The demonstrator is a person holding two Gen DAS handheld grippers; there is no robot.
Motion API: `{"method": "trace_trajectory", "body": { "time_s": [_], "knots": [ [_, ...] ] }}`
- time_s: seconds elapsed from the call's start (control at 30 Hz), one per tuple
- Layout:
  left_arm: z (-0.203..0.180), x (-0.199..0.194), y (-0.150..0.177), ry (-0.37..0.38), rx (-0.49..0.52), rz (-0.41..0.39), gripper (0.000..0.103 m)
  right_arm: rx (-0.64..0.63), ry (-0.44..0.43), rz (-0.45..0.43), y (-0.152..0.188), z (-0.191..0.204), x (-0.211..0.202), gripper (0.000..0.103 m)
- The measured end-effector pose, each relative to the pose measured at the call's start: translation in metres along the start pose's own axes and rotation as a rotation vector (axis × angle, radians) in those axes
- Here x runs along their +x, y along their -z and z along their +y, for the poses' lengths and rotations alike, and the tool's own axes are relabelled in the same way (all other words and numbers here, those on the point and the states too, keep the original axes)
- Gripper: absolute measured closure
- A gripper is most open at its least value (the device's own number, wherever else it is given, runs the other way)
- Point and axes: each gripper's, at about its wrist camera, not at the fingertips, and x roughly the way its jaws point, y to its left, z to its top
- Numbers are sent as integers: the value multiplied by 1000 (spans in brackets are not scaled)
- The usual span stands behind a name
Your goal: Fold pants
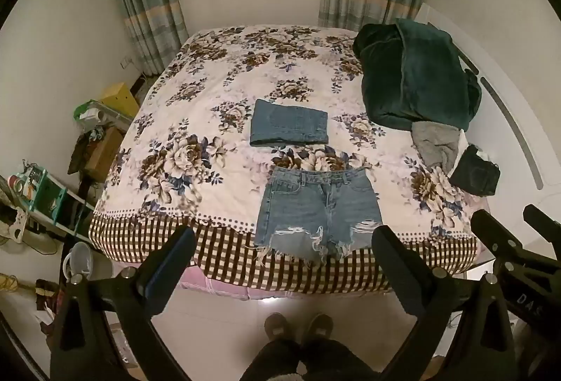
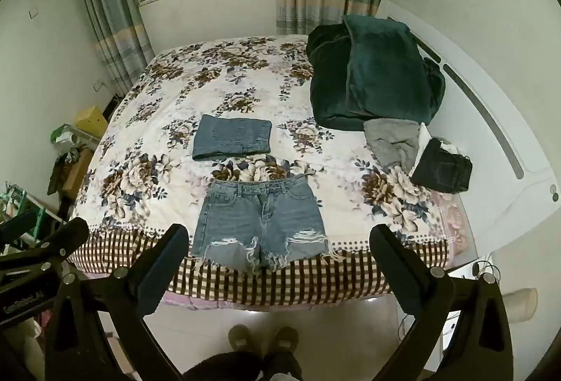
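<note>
Left wrist view: your two tools, left tool (image 1: 282, 251) and right tool (image 2: 278, 249), gape empty above one flat denim shorts (image 1: 315, 205) and one folded denim pair (image 1: 289, 127) on the bed (image 1: 196, 93).

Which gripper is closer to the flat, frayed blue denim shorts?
Too close to call: the frayed blue denim shorts lie centred ahead of both the left gripper and right gripper, which hover open short of the bed.

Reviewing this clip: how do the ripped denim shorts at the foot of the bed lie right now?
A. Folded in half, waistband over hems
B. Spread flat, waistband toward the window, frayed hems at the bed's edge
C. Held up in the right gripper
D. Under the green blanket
B: the shorts lie flat and unfolded, hems at the bed's near edge, while both the left gripper and right gripper are open and off them.
</note>
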Motion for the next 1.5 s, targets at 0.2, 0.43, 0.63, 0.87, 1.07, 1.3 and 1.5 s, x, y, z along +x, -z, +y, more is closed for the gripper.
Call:
{"method": "trace_trajectory", "body": {
  "time_s": [0.2, 0.43, 0.63, 0.87, 1.07, 1.3, 1.5],
  "knots": [
    [0, 0, 0, 6, -1, -2, 0, -6, 6, -7, 0, 1, -1, 0],
    [-10, -2, -2, 3, 0, -11, 0, -3, 4, -10, 0, 1, -1, 0],
    [-16, -8, -2, -4, -2, -19, 0, -2, 5, -14, 0, 2, -1, 0],
    [-13, -19, -10, 2, -7, -32, 0, -2, 5, -18, 1, 3, -3, 0],
    [-14, -22, -12, -1, -10, -40, 0, -3, 7, -22, 1, 3, -3, 0],
    [-12, -25, -10, 2, -9, -44, 0, -3, 6, -24, 1, 2, -3, 0],
    [-11, -27, -5, 0, -9, -49, 0, -2, 3, -20, -6, 4, -12, 0]
  ]
}}
